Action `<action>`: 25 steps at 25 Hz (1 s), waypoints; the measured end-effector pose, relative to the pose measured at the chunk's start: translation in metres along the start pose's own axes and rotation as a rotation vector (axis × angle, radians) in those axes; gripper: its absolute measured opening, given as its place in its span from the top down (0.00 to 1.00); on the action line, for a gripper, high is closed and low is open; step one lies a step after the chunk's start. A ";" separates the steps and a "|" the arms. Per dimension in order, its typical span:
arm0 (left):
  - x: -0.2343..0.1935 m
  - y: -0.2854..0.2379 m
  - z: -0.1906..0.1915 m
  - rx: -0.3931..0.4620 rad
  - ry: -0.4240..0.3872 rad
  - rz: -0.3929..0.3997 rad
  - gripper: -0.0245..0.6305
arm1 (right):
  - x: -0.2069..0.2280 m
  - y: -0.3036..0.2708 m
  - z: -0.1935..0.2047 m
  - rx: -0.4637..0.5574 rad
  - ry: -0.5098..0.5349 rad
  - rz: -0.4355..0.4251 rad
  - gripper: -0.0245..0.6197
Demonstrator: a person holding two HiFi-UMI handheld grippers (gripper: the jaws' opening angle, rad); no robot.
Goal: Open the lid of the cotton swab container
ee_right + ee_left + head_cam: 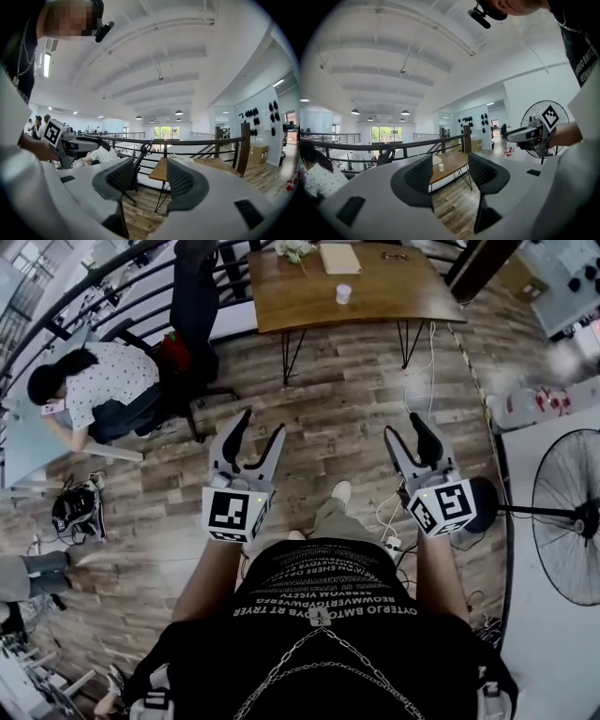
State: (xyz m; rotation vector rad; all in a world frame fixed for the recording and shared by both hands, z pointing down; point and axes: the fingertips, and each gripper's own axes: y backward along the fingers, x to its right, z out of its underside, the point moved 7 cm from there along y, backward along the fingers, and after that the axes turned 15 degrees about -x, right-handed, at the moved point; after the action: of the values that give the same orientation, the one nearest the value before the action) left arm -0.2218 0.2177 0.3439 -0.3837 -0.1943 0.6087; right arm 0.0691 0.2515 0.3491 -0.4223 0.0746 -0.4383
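Head view, upside-down shirt lettering, unreadable

SITE: open-plan office, upper level | LANDMARK: wooden table | BEHIND TABLE: black railing | LEFT OF TABLE: seated person working | RIGHT OF TABLE: pedestal fan

Below you runs a floor of grey-brown wood planks. Ahead stands 1 wooden table on thin black legs, near a black railing. To your left, 1 black chair stands beside a person in a dotted shirt, bent over a pale desk. On your right stands 1 black fan. Overhead, a white beamed ceiling carries round hanging lamps, and a window glows at the far end.
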 end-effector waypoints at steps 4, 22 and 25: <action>0.005 -0.036 -0.015 -0.001 -0.006 0.006 0.60 | 0.029 -0.014 -0.010 0.010 0.019 -0.009 0.64; 0.043 -0.170 -0.098 0.045 -0.038 -0.027 0.60 | 0.182 -0.033 -0.026 0.021 0.034 -0.018 0.64; 0.046 -0.179 -0.095 0.031 -0.025 -0.038 0.60 | 0.196 -0.039 -0.027 0.020 0.037 -0.034 0.64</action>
State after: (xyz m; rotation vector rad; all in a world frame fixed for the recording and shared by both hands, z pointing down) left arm -0.0645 0.0820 0.3329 -0.3420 -0.2156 0.5783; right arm 0.2267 0.1256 0.3439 -0.3962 0.0989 -0.4797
